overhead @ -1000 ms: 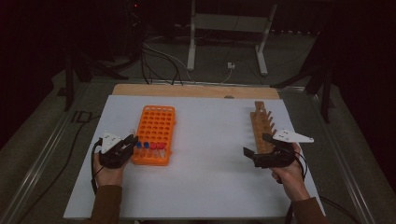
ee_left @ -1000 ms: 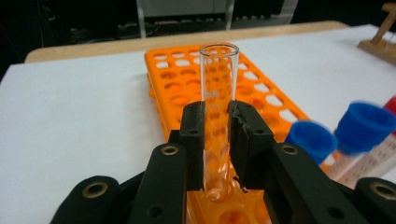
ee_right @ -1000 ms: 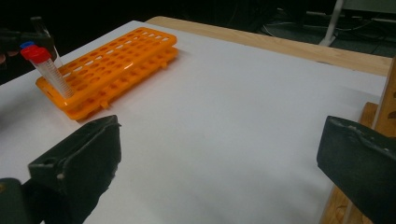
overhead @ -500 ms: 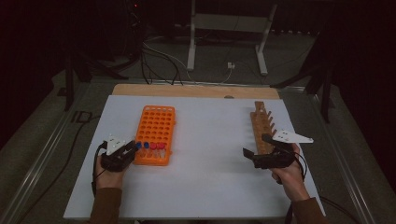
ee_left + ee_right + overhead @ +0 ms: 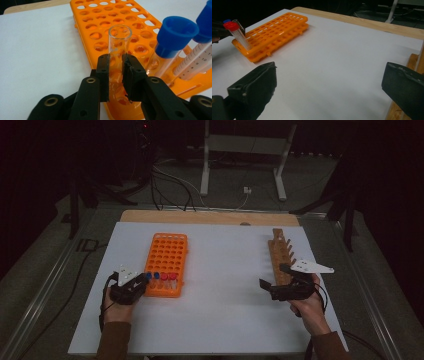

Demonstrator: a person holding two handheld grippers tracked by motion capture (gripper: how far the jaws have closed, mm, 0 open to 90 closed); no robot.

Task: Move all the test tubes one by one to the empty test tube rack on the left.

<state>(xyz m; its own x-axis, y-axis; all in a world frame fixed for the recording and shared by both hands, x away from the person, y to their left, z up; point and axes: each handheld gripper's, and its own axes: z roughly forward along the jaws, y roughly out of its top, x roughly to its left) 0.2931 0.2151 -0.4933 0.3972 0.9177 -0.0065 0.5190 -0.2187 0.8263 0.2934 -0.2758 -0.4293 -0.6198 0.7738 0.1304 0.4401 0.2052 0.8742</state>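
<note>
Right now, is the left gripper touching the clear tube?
Touching: in the left gripper view, the left gripper has both jaws pressed against the clear tube standing in the orange rack.

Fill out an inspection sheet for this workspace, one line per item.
Surface: white board on a wooden table top, whose edge shows at the far side.
Job's things: orange tube rack on the left; open clear glass tube at its near corner; blue-capped tubes and a red-capped tube in the near row.
Clutter: wooden peg rack on the right.
Grippers: left tool shut on the glass tube; right tool open, holding nothing, beside the wooden rack.
Cables: one trails from each tool; more lie on the floor beyond the table.
Surroundings: dark room, grey metal stand behind.
</note>
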